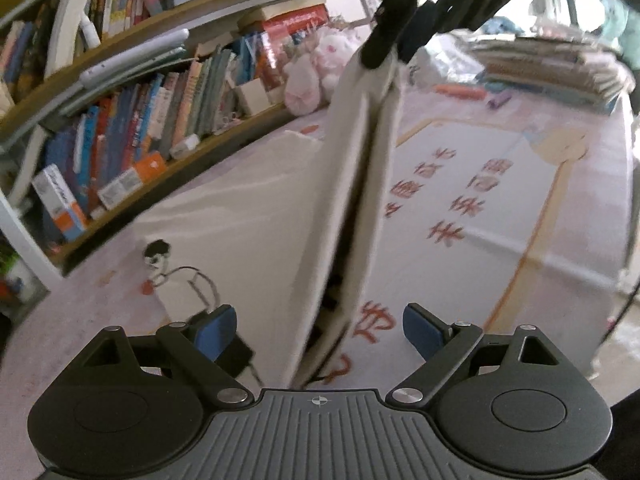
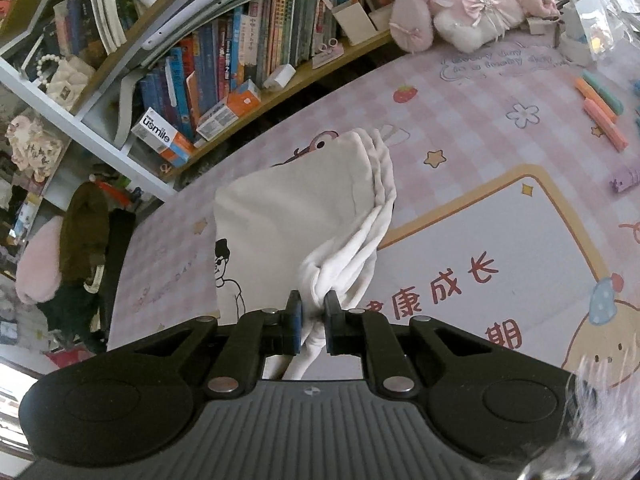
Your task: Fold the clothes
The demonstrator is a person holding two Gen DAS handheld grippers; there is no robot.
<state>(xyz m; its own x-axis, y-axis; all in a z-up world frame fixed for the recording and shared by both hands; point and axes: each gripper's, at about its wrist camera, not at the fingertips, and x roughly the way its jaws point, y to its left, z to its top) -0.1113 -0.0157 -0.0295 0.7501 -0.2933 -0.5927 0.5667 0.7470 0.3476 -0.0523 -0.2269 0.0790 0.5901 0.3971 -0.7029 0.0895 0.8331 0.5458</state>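
A white T-shirt (image 2: 304, 208) with a black cartoon figure print hangs folded over the pink desk mat (image 2: 500, 92). My right gripper (image 2: 313, 312) is shut on a bunched edge of it and holds it up. In the left wrist view the same shirt (image 1: 360, 184) hangs as a long doubled panel from the right gripper (image 1: 386, 46) at the top. My left gripper (image 1: 319, 326) is open and empty, its blue pads (image 1: 218, 330) on either side of the shirt's lower end, apart from the cloth.
A bookshelf (image 2: 224, 60) packed with books runs along the left. A pink plush toy (image 2: 460, 4) sits at the far end of the desk. Pastel markers (image 2: 600, 112) lie at right. Stacked books (image 1: 552, 68) sit at the far right.
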